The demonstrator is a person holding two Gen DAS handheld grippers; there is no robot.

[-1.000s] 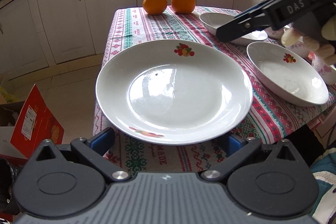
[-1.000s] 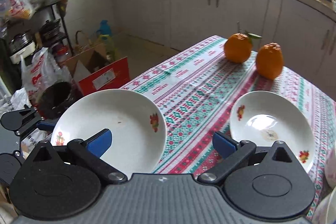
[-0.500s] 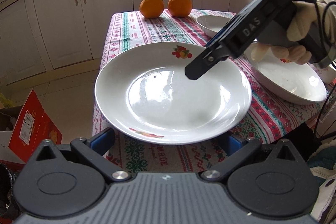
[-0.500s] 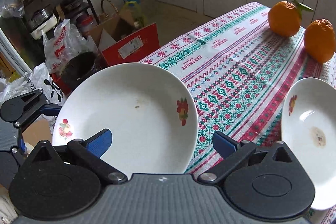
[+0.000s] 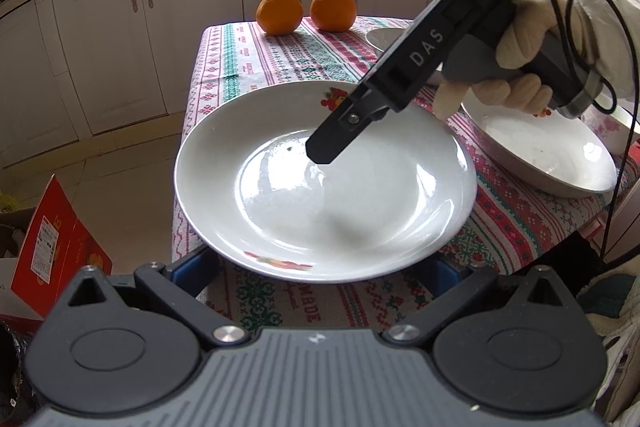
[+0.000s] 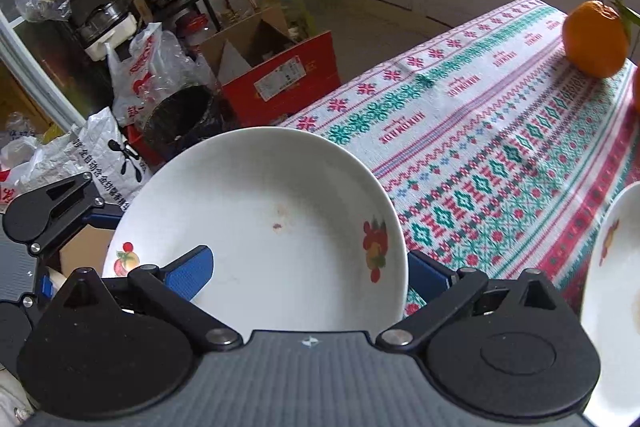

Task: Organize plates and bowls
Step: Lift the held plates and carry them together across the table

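A white plate (image 5: 360, 207) with fruit prints hangs mostly beyond the table's near corner. Its near rim lies over the spread fingers of my left gripper (image 5: 318, 263), which is open; the plate appears to rest on them, and their tips are hidden. My right gripper (image 6: 308, 259) is open and straddles the plate (image 6: 280, 187) at its rim. Its left blue pad (image 6: 188, 267) is over the plate's inside, and the other finger sits behind the rim. In the left wrist view one black finger (image 5: 332, 143) of the right gripper points down over the plate's middle.
A second white dish (image 5: 540, 155) lies on the patterned tablecloth (image 5: 248, 67) at the right, a third (image 5: 384, 35) behind it. Two oranges (image 5: 280, 13) stand at the far end. A red box (image 6: 280, 79), bags and a shelf crowd the floor left of the table.
The right gripper came from above the dishes at the back right, down and left, over the plate. The left gripper and the plate have barely shifted.
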